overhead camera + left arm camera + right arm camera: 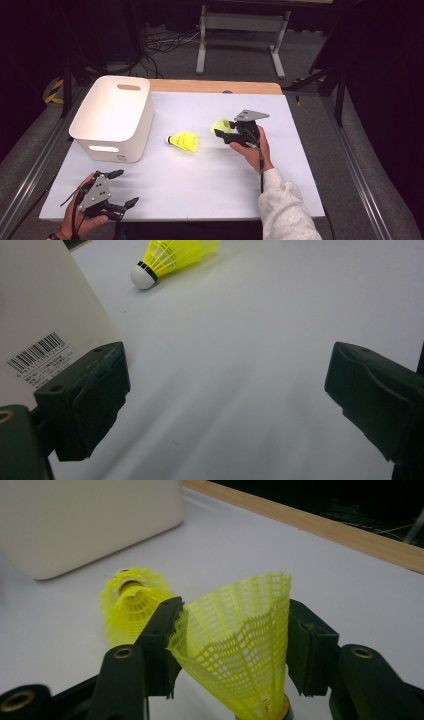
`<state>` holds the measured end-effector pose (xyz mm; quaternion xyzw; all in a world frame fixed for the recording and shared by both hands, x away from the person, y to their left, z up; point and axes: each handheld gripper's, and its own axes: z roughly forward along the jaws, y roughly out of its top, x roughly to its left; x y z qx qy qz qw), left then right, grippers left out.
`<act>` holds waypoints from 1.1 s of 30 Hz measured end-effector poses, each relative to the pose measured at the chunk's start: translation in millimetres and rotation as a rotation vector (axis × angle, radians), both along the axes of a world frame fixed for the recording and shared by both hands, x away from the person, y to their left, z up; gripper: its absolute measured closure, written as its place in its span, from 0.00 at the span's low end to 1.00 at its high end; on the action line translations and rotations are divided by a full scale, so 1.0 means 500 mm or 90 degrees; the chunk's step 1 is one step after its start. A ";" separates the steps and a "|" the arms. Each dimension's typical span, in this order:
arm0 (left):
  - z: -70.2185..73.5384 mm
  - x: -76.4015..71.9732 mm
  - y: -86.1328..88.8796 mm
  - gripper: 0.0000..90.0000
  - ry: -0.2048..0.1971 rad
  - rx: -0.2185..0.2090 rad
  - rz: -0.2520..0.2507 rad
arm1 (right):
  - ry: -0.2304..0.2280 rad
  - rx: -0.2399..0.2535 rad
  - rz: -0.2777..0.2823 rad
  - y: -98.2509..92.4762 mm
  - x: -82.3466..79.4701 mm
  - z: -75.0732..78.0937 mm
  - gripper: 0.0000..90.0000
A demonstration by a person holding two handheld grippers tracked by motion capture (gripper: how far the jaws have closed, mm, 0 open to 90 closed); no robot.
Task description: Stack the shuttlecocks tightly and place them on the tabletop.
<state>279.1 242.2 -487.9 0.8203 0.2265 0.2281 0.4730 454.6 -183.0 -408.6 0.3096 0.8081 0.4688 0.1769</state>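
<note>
Nearest the camera, the left gripper (121,194) rests with jaws spread wide beside the white bin (113,116). Farther off, the right gripper (226,132) pinches a yellow shuttlecock (240,645); another shuttlecock (185,141) lies on the table (200,185).

Grey carpet floor (320,60), metal stand (242,22), dark surroundings

Two shuttlecocks, one held (240,645) and one lying (184,141), are coloured neon yellow with netted skirts; the lying one is tipped white, black-banded. The bin (112,117) is coloured cream.
</note>
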 end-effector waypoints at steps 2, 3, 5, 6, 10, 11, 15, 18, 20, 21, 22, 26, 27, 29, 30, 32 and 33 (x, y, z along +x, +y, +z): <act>0.000 0.001 0.000 0.06 0.001 0.000 0.000 | -0.001 0.008 0.010 0.008 -0.015 -0.004 0.51; -0.001 0.001 -0.001 0.06 0.001 0.001 0.001 | -0.001 0.011 0.012 0.011 -0.021 -0.007 0.51; -0.001 0.001 -0.001 0.06 0.003 0.001 -0.001 | -0.001 0.011 0.029 0.020 -0.035 -0.014 0.51; -0.001 0.001 -0.001 0.06 0.002 0.003 -0.002 | -0.001 0.011 0.037 0.026 -0.045 -0.019 0.50; -0.002 0.001 -0.001 0.06 0.004 0.003 -0.002 | 0.002 -0.003 0.057 0.038 -0.059 -0.028 0.49; -0.002 0.001 -0.001 0.06 0.005 0.004 -0.003 | -0.001 -0.002 0.067 0.041 -0.066 -0.029 0.49; -0.002 0.001 -0.001 0.06 0.005 0.006 -0.005 | 0.010 0.012 0.080 0.043 -0.076 -0.038 0.48; -0.002 0.000 -0.002 0.06 0.003 0.008 -0.006 | 0.017 0.007 0.088 0.046 -0.087 -0.048 0.47; -0.001 -0.001 -0.002 0.06 0.004 0.005 -0.007 | 0.009 -0.012 0.092 0.050 -0.098 -0.049 0.46; -0.001 -0.001 -0.002 0.06 0.003 0.005 -0.006 | 0.010 -0.009 0.095 0.050 -0.100 -0.049 0.46; -0.001 -0.001 -0.002 0.06 0.004 0.004 -0.007 | 0.011 -0.006 0.099 0.051 -0.104 -0.049 0.45; -0.002 0.001 -0.003 0.06 0.006 0.006 -0.006 | 0.005 -0.015 0.110 0.054 -0.114 -0.047 0.44; -0.002 0.001 -0.003 0.06 0.005 0.007 -0.006 | 0.004 -0.009 0.111 0.053 -0.116 -0.046 0.43; -0.002 0.000 -0.004 0.06 0.006 0.007 -0.008 | 0.003 -0.008 0.107 0.051 -0.116 -0.045 0.42; -0.002 0.000 -0.004 0.06 0.005 0.007 -0.008 | 0.003 -0.008 0.105 0.049 -0.116 -0.045 0.42; -0.002 0.000 -0.003 0.06 0.006 0.008 -0.009 | 0.005 -0.004 0.104 0.046 -0.116 -0.045 0.40; -0.002 0.000 -0.003 0.06 0.005 0.009 -0.009 | 0.007 -0.005 0.101 0.044 -0.116 -0.046 0.39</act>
